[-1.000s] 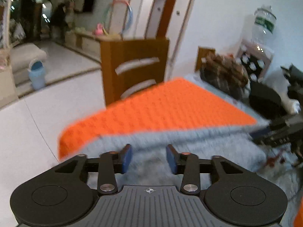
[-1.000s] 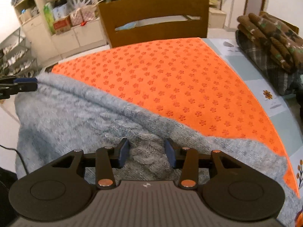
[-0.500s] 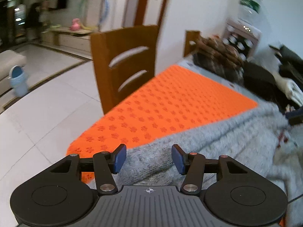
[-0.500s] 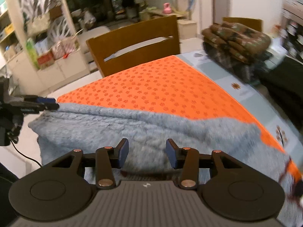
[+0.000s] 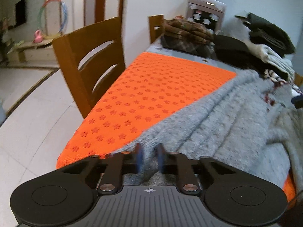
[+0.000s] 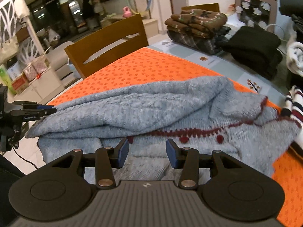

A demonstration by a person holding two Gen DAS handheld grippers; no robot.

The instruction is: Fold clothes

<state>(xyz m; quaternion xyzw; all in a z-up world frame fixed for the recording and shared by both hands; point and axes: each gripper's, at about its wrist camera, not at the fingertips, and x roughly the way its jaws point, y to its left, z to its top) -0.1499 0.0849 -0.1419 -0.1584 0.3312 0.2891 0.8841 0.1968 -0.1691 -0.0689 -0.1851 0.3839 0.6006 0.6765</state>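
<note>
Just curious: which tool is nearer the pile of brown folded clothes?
Right. The right tool faces the brown pile across the mat; the left tool sits at the sweater's far-left corner.

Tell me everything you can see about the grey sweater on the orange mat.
The grey sweater is a thick, fuzzy cable knit with a dark red patterned band and dots across one part. It lies rumpled on the orange mat, partly folded over itself, one edge hanging off the table's near side. The left gripper has just closed its jaws on the sweater's edge, pinching a fold between them. The right gripper hovers open above the knit near the red band, gripping nothing. A striped garment touches its far end.
</note>
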